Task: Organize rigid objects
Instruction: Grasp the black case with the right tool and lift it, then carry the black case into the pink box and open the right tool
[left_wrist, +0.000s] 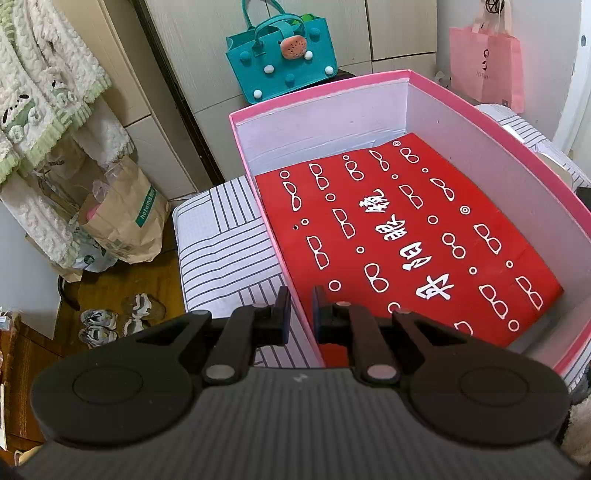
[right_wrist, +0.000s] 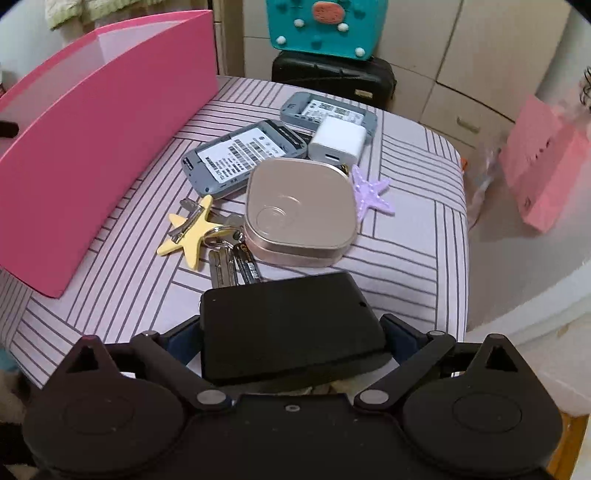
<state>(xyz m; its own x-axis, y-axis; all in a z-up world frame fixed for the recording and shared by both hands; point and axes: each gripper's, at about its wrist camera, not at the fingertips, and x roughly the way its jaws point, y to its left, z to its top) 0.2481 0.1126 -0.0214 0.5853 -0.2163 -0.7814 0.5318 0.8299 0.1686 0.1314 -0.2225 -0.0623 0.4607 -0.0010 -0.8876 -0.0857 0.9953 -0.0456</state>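
My left gripper (left_wrist: 300, 308) is shut on the near left wall of the pink box (left_wrist: 258, 173), one finger outside and one inside. A red card printed with white glasses (left_wrist: 402, 236) lies on the box floor. My right gripper (right_wrist: 291, 332) is shut on a flat black rectangular case (right_wrist: 288, 325) and holds it just above the striped cushion (right_wrist: 417, 236). Beyond it lie a gold square tin (right_wrist: 299, 206), keys (right_wrist: 229, 258), a yellow star clip (right_wrist: 192, 229), a purple star clip (right_wrist: 369, 192), a white charger (right_wrist: 340, 140) and two grey devices (right_wrist: 236, 155). The pink box wall (right_wrist: 96, 140) stands at left.
A teal felt bag (left_wrist: 284, 55) sits on a black case (right_wrist: 332, 77) behind the cushion. A pink paper bag (left_wrist: 487, 62) stands at right. A brown paper bag (left_wrist: 122, 218), hanging clothes (left_wrist: 44, 92) and shoes (left_wrist: 114, 321) are at left by the floor.
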